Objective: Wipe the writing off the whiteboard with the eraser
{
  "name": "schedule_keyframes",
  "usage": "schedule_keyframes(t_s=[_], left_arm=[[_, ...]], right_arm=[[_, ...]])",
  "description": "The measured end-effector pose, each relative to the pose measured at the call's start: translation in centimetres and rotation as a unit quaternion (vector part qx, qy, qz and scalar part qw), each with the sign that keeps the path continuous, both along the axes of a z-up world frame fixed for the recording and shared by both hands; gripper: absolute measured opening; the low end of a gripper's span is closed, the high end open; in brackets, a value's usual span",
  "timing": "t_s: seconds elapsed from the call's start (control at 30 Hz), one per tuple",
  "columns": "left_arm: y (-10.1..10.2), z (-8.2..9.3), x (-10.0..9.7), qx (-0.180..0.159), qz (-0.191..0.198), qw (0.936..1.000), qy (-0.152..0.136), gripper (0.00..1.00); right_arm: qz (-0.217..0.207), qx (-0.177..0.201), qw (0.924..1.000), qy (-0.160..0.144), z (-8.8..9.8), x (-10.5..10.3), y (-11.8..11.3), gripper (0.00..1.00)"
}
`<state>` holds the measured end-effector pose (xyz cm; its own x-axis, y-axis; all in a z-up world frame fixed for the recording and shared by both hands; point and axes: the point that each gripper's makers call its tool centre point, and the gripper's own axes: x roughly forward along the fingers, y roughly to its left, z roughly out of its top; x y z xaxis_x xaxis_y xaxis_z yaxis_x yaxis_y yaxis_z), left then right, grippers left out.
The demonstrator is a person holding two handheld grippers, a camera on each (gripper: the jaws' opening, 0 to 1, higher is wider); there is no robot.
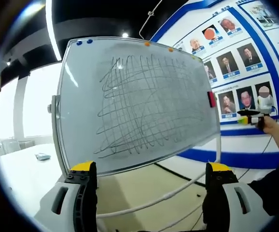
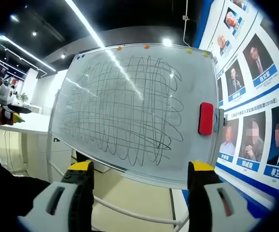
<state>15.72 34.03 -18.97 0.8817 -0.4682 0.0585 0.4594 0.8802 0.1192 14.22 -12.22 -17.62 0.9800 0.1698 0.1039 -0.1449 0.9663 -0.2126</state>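
The whiteboard (image 1: 130, 72) stands upright on a white tube frame, and grey scribbled lines (image 1: 149, 104) cover most of it. A red eraser (image 1: 210, 98) sticks to the board's right edge. My left gripper (image 1: 151, 169) is open below the board, well short of it, with nothing between its yellow-tipped jaws. In the right gripper view the whiteboard (image 2: 105, 67) and its scribbles (image 2: 125, 108) fill the middle, with the red eraser (image 2: 206, 118) at the right. My right gripper (image 2: 140, 166) is open and holds nothing, below and apart from the eraser.
A wall of portrait photos (image 1: 248, 55) with blue bands runs to the right of the board. A white table (image 1: 19, 169) with a small object (image 1: 42, 156) lies to the left. Small magnets (image 2: 146, 47) dot the board's top edge. A hand holds the other gripper (image 1: 256, 116).
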Motion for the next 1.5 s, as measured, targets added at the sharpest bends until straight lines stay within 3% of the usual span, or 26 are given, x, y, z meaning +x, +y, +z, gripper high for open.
schedule_keyframes(t_s=[0.53, 0.7, 1.17, 1.5], left_arm=[[-1.8, -0.9, 0.8, -0.03, -0.03, 0.9991, 0.002, 0.95], [-2.1, -0.9, 0.7, -0.044, -0.04, 0.9982, -0.002, 0.95], [-0.6, -0.9, 1.3, -0.087, -0.043, 0.9952, 0.001, 0.94], [-1.0, -0.5, 3.2, -0.09, -0.051, 0.9946, -0.006, 0.94]], right_arm=[[0.012, 0.022, 0.9996, 0.009, -0.6, 0.2, 0.2, 0.74], [0.02, 0.014, 0.9997, 0.006, 0.1, 0.2, 1.4, 0.74], [0.03, 0.001, 0.9995, 0.001, 0.8, 0.4, 2.7, 0.74], [0.031, 0.0, 0.9995, -0.005, 1.3, 0.3, 2.6, 0.74]])
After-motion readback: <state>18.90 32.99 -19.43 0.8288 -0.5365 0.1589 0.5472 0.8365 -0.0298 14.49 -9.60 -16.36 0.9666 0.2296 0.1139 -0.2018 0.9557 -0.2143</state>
